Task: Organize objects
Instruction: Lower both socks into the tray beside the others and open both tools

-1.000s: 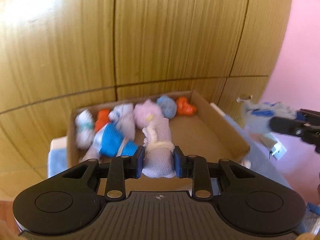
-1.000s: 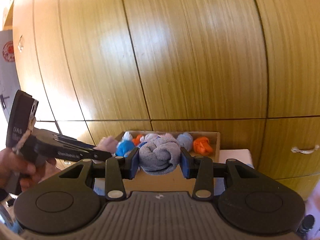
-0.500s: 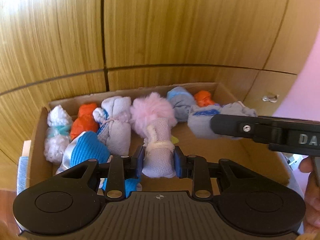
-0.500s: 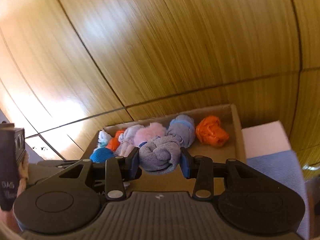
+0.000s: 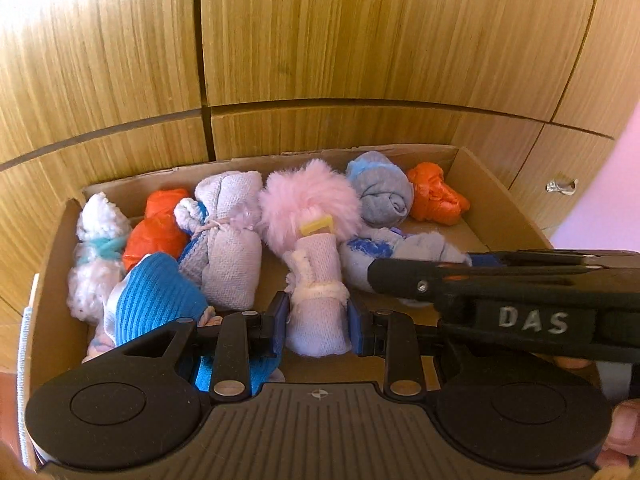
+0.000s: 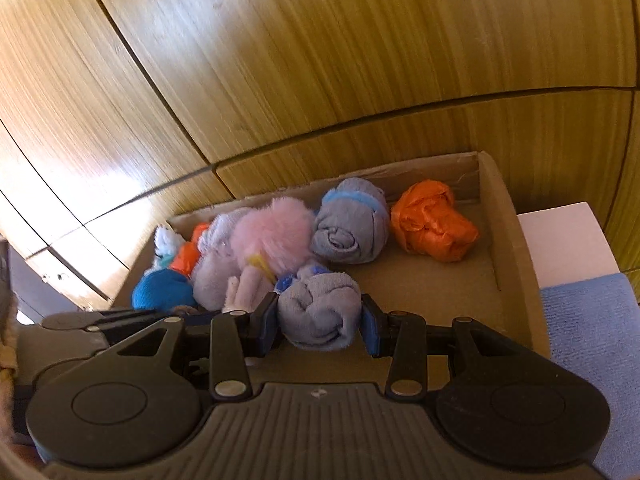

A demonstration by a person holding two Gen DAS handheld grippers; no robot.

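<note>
Cardboard box (image 5: 500, 184), open top, plain brown corrugated walls, sits vs. wood-grain cabinet fronts (image 5: 320, 40). Task looks well along: approx. eight rolled sock bundles lie inside, packed toward back wall and L side; R-front floor of box bare. Two bundles not let go yet, so judged near the end, pending release.

Fluffy pink bundle (image 5: 308, 208): long fuzzy pile, roundest, mid-row. Grey roll w/ blue band (image 6: 352, 228): smooth knit, tight spiral. Orange bundle (image 6: 432, 228): crinkly, shiny, back R corner. Blue ribbed bundle (image 5: 156, 300), front L.

Left claw (image 5: 318, 316) clamped on pale pink sock roll (image 5: 316, 280), waffle knit, upright, low inside box, touching fluffy one. Right claw (image 6: 320, 320) clamped on grey sock roll (image 6: 316, 308), soft terry, knotted, over box floor just beside it.
</note>
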